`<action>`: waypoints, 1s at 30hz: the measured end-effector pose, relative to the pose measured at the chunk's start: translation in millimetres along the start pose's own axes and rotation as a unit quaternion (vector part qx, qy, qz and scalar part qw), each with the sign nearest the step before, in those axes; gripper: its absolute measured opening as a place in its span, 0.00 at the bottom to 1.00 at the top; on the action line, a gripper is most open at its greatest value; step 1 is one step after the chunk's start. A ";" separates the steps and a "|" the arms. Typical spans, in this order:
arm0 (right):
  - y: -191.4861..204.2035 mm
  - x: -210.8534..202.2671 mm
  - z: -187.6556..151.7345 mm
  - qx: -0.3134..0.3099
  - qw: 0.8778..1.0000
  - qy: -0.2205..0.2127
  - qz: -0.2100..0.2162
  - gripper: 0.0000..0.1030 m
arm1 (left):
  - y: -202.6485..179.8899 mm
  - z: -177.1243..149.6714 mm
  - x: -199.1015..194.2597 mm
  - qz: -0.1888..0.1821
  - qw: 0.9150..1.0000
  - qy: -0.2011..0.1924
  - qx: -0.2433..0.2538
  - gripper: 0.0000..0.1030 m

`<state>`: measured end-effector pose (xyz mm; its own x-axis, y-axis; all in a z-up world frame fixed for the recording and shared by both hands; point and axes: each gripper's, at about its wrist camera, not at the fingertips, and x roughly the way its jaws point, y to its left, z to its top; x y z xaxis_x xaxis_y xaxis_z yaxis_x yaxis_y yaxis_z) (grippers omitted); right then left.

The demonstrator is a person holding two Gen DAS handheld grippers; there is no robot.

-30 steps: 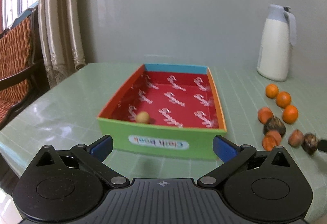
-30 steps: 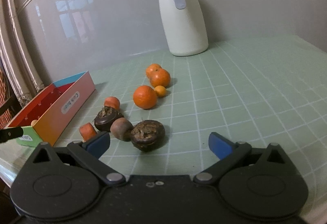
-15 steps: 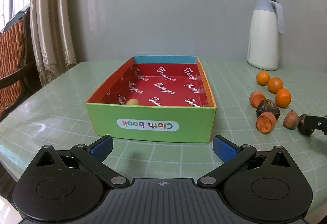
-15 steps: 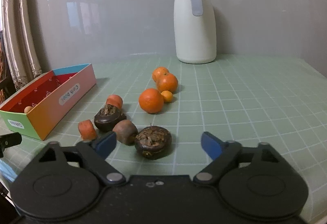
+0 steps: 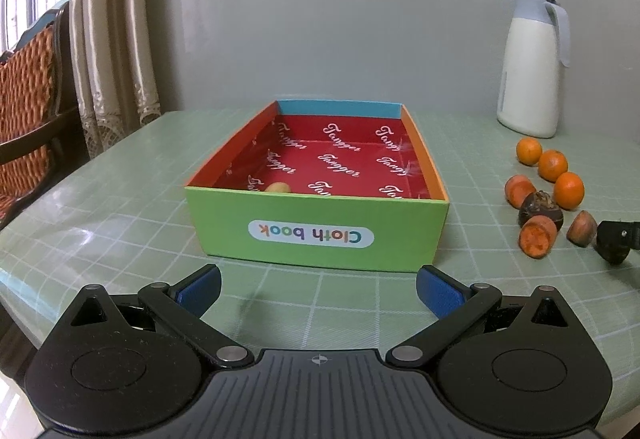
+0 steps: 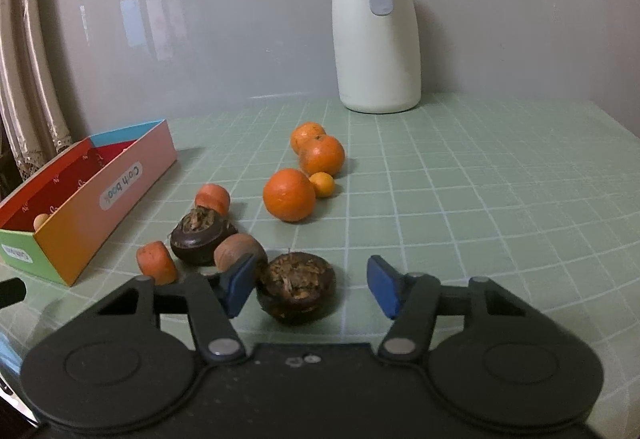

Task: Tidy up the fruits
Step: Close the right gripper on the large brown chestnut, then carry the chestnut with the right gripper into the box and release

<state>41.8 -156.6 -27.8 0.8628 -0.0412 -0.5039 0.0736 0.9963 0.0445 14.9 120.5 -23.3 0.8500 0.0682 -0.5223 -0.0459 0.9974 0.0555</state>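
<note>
While both claws stay spread, right claw (image 6: 312, 285) now nearer, straddling dark fruit (image 6: 296, 287), left claw (image 5: 318, 289) facing box (image 5: 316, 235), green gridded counter (image 6: 480, 199), grey wall beyond.

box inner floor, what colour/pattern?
Red with repeated white script lettering; the box floor shows best in the left wrist view.

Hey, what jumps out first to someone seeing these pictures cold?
The bright open box marked "Cloth book", red inside, holding one pale fruit. To its right, oranges and dark fruits lie loose on the green table. The right gripper is open around the nearest dark fruit.
</note>
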 end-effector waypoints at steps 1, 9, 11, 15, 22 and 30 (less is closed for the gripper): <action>1.0 0.5 0.1 -0.002 1.000 0.001 0.001 0.58 | 0.4 -0.1 0.5 0.001 1.000 0.001 0.000 1.00; 9.5 6.3 -0.6 -0.010 1.000 0.013 0.011 0.56 | 6.5 -3.2 3.0 0.009 1.000 0.008 -0.003 1.00; 11.2 7.0 -0.6 -0.012 1.000 0.014 0.009 0.54 | 7.2 -4.0 3.4 0.010 1.000 0.009 -0.002 1.00; 14.9 7.6 -1.4 -0.023 1.000 0.014 0.001 0.51 | 7.0 -4.7 4.3 0.011 1.000 0.010 -0.002 1.00; 21.4 10.4 -3.1 -0.050 0.998 0.013 -0.021 0.42 | 8.8 -5.6 4.9 0.013 1.000 0.012 -0.002 1.00; 20.3 9.1 -3.8 -0.045 0.999 0.009 -0.020 0.41 | 14.0 -6.5 5.9 0.014 1.000 0.013 -0.009 1.00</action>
<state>49.3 -136.4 -34.8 0.8509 -0.0802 -0.5192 0.0617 0.9967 -0.0528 15.9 135.1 -31.1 0.8347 0.0961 -0.5423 -0.0788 0.9954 0.0551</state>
